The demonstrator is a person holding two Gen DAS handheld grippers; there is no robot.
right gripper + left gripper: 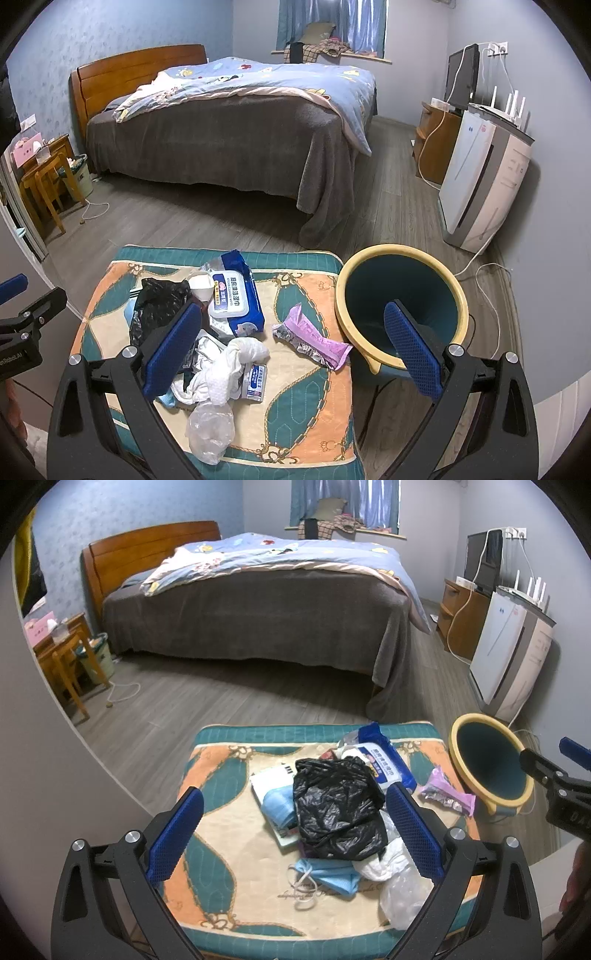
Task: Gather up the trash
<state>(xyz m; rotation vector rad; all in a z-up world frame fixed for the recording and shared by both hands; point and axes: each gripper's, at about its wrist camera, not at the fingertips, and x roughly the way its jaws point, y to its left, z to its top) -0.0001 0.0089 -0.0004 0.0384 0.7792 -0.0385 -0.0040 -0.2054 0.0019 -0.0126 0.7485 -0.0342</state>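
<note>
While both tongs gape: one bin (400,291), two masks (325,877), one black bag (338,806).

The left hand-held gripper (295,836) has a matte black forked frame, each arm carrying two round silver screw heads and ending in a finger faced with a blue, finely cross-hatched pad (175,834). The right hand-held gripper (291,349) is built alike, with blue textured pads (412,349). White lettering marks each black body when seen from the other camera.
</note>
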